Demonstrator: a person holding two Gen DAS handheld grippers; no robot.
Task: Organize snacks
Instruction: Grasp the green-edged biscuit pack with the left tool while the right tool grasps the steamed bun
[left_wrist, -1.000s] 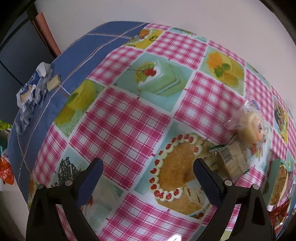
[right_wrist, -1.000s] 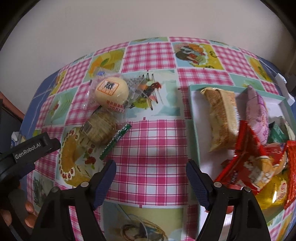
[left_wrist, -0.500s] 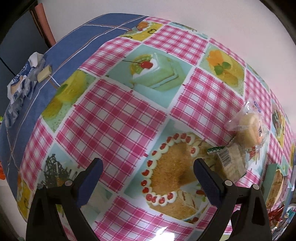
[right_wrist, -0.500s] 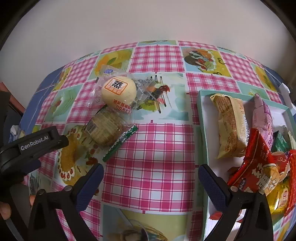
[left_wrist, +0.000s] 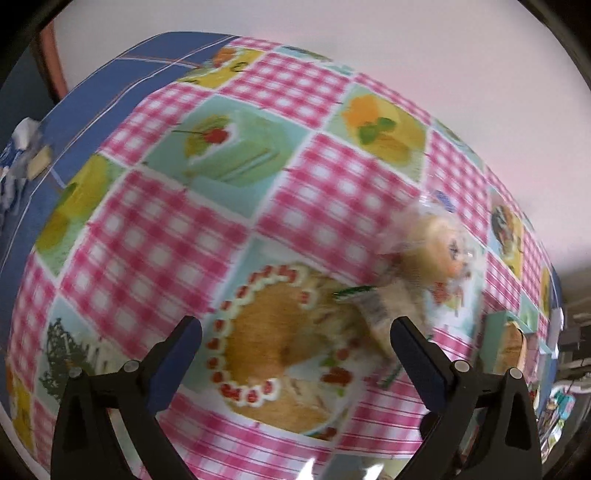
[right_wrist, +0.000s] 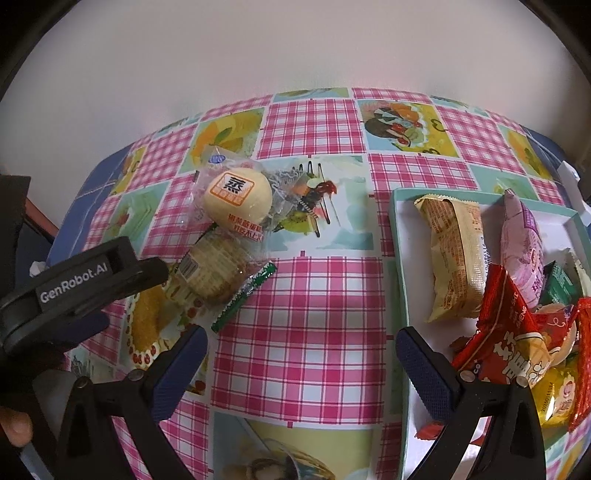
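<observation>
Two wrapped snacks lay on the tablecloth (right_wrist: 299, 317), outside the tray (right_wrist: 397, 236): a round pale bun in clear wrap (right_wrist: 238, 201), its orange label bearing the character 蒸 with red print below, and, touching its near side, a pack of round crackers (right_wrist: 212, 273) with a barcode at one end and a green sealed edge. In the left wrist view, blurred by motion, the same bun in clear wrap (left_wrist: 436, 245) and pack of crackers (left_wrist: 384, 306) lay just beyond the right fingertip. The tray, teal-rimmed with a white floor, held a tan packet (right_wrist: 456, 254), a pink pouch (right_wrist: 521, 243), a small green pack (right_wrist: 559, 282) and a heap of red and yellow packets (right_wrist: 517, 347) printed with Chinese characters.

The left gripper (left_wrist: 295, 341) had just been opening; its jaws stood wide over a printed cake, nothing between them. The right gripper (right_wrist: 301, 350) had likewise just been opening and stood released above pink check, beside the tray's rim. Its camera showed the left gripper's housing (right_wrist: 79, 277), marked "GenRobot.AI", and a fingertip (right_wrist: 14, 428) of the person.

The cloth showed pink gingham squares alternating with dessert and fruit pictures, bordered blue. A plain pale wall (right_wrist: 295, 48) stood behind the table.
</observation>
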